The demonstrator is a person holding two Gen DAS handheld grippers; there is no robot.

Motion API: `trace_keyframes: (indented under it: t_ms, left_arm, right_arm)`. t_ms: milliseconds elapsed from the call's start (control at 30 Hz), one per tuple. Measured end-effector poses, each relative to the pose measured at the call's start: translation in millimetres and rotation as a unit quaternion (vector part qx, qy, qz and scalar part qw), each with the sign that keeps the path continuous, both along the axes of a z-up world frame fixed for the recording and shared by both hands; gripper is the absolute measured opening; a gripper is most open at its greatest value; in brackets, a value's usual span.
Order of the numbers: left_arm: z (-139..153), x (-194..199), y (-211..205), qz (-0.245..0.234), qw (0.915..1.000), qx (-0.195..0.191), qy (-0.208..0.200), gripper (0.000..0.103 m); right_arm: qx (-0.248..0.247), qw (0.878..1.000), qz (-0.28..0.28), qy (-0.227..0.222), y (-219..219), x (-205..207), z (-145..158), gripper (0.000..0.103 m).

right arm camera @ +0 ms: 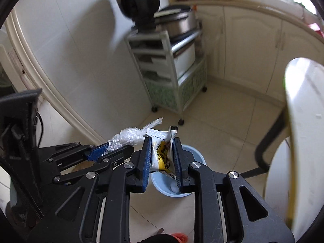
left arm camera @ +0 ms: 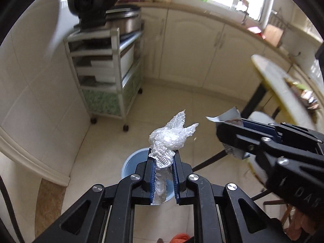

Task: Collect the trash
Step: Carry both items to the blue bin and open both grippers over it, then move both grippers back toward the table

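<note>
I hold crumpled plastic wrap [left arm camera: 172, 137] clamped in my left gripper [left arm camera: 162, 162] and a snack packet [right arm camera: 163, 151] pinched in my right gripper [right arm camera: 162, 154], both poised over the blue bin [right arm camera: 190, 151] for dropping.

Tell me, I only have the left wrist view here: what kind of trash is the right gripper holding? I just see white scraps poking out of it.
Observer: The right gripper is shut on a white and yellow printed packet, standing upright between its pads.
Operator: Is that packet over the bin yet?
Observer: In the right wrist view the blue bin sits on the floor right behind and below the packet, so it looks lined up.
Operator: Is anything in the bin already?
Observer: Yes, something white lies at the bottom; too small to tell what.
Operator: And my left gripper?
Observer: From the right wrist view, the left gripper is shut on the crumpled clear plastic, just beside the packet.
</note>
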State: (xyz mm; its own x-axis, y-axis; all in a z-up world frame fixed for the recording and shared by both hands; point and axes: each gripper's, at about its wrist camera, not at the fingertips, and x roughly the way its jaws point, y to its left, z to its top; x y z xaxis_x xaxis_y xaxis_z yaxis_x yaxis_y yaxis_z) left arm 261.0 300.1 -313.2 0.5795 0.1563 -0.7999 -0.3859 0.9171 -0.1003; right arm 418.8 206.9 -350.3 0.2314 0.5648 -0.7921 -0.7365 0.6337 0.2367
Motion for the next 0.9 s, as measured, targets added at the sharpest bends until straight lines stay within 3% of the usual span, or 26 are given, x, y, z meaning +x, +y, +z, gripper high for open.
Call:
trace_keyframes:
  t_ms: [167,233,300,467,500,600,767,900]
  left_arm:
    - [-24.0,2.7,9.2,0.018,0.9995,-0.007,0.026,0.022]
    - [-28.7,8.1,11.5,0.025,0.999,-0.001,0.036,0.053]
    - [-29.1,17.9,11.5,0.03,0.9987,0.008,0.041,0.068]
    - [-28.1,16.4,11.7,0.054,0.9968,0.017,0.056,0.078]
    - [-27.1,32.3,9.6,0.056,0.9965,0.018,0.059,0.078]
    - [-23.7,38.8,10.9,0.072,0.9951,0.03,0.061,0.08]
    - [-10.9,27.8,10.7,0.092,0.9938,0.035,0.051,0.081]
    - [12.1,14.3,4.3,0.098,0.9934,0.052,0.028,0.082]
  right_arm:
    - [-0.019,1.0,0.007,0.012,21.5,16.0,-34.3,0.02]
    - [-0.021,1.0,0.006,0.02,27.2,22.9,-46.4,0.02]
    - [-0.025,0.999,0.006,0.029,31.9,29.0,-56.7,0.02]
    - [-0.017,0.999,0.008,0.05,34.7,33.4,-73.2,0.021]
    - [-0.016,0.998,0.009,0.055,36.6,34.7,-74.8,0.022]
    - [-0.01,0.998,0.014,0.055,41.8,34.9,-77.7,0.029]
    - [-0.005,0.999,0.003,0.032,48.3,28.2,-68.0,0.055]
    - [0.017,1.0,-0.011,0.004,42.0,19.9,-40.4,0.077]
